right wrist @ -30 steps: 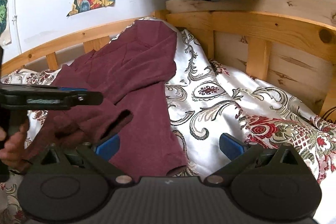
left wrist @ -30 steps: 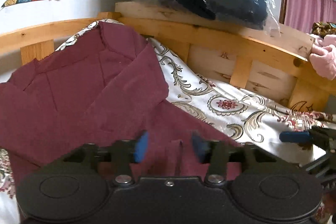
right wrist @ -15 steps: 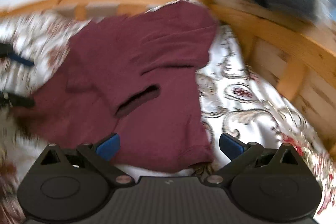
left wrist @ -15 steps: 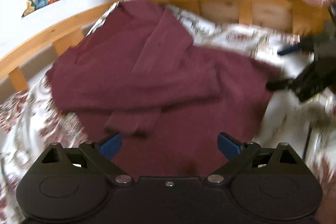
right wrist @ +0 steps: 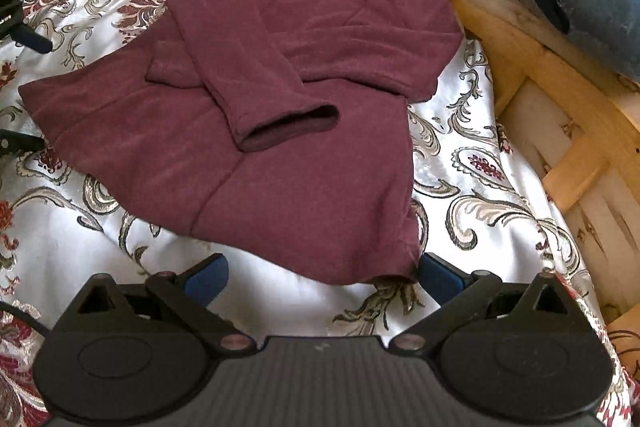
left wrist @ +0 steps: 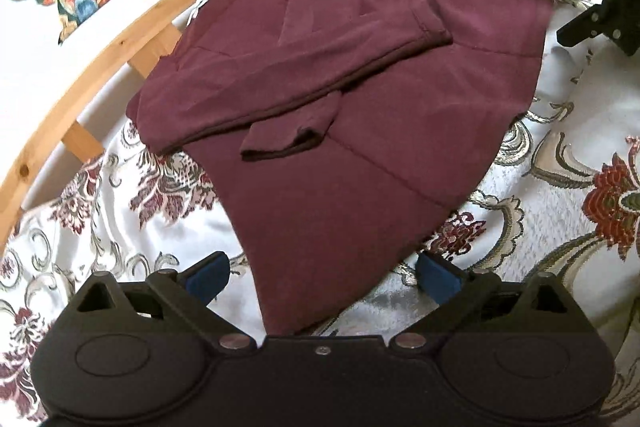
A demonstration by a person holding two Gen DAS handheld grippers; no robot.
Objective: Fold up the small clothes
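On the bed [right wrist: 500, 187], spread over its floral cover, lies the top [right wrist: 280, 167], maroon and long-sleeved, with both sleeves already crossed over its chest and one cuff [right wrist: 288, 129] lying open on the body. Its hem edge sits nearest both cameras. The left gripper [left wrist: 322, 277] hovers wide open over one hem corner, holding nothing; the right gripper [right wrist: 322, 275] is just as wide and empty, with the other hem corner just beside its right finger.

The step in hand looks like folding hem toward collar. To do it well, each gripper should pinch every layer at its own corner, lift together and level, and carry the hem toward the collar beside the headboard [right wrist: 532, 67] without dragging the sleeves askew.
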